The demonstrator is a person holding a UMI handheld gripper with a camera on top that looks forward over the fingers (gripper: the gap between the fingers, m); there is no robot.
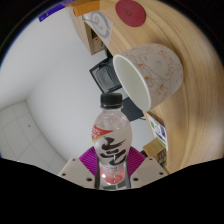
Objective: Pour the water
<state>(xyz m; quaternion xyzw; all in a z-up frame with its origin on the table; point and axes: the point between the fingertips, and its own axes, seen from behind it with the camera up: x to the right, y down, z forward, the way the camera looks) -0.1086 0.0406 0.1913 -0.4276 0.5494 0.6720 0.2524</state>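
Note:
My gripper (111,163) is shut on a clear plastic bottle (110,138) with a white and red label marked in black; both purple pads (88,157) press its sides. The whole view is rolled, so the bottle is tipped over. Its open neck (113,101) sits at the rim of a pale speckled cup (150,70) just beyond the fingers. The cup's white inside faces the bottle's mouth. Pinkish liquid shows near the bottle's base. I cannot see a stream of water.
The cup rests on a wooden table (195,110). Farther along the table lie a dark red round object (130,12), a cardboard box (95,35) and a small black item (102,74). A white wall and a tiled floor (25,130) fill the other side.

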